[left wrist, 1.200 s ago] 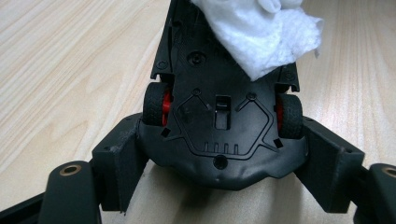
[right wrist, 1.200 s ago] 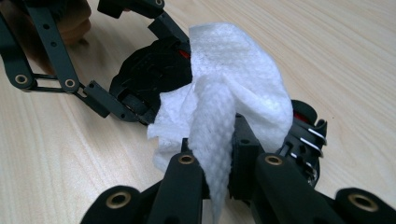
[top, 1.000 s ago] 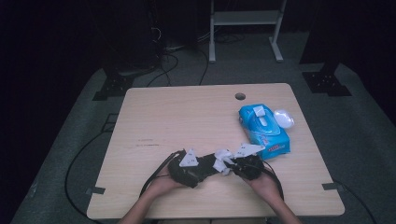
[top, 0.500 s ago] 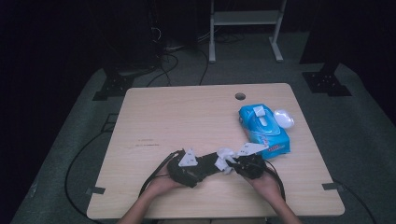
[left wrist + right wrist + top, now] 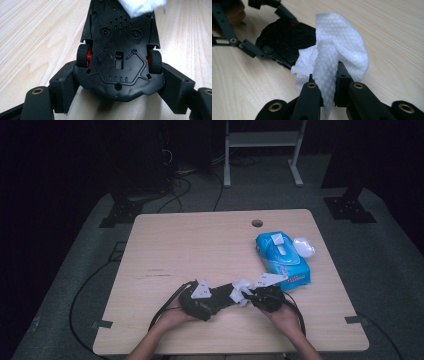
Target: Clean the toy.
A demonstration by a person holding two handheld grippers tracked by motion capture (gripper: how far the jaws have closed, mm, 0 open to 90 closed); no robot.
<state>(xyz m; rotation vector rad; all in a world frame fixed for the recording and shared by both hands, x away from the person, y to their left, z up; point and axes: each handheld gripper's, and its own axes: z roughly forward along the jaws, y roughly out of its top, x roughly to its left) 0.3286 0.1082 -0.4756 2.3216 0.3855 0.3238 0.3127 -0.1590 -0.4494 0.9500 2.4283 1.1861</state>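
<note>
A black toy car (image 5: 117,57) with red wheel hubs lies belly-up between the jaws of my left gripper (image 5: 120,83), which is shut on its sides near one axle. In the high view the car (image 5: 220,301) is held just above the table's front part by the left gripper (image 5: 222,300). My right gripper (image 5: 328,80) is shut on a crumpled white wipe (image 5: 337,50). The wipe (image 5: 240,291) rests against the far end of the car (image 5: 284,40). A corner of the wipe (image 5: 141,6) shows over the car's underside.
A blue pack of wipes (image 5: 282,260) lies at the right of the wooden table (image 5: 200,245), with a small white oval thing (image 5: 303,246) beside it. A cable hole (image 5: 257,223) sits near the far edge. Cables trail off the front.
</note>
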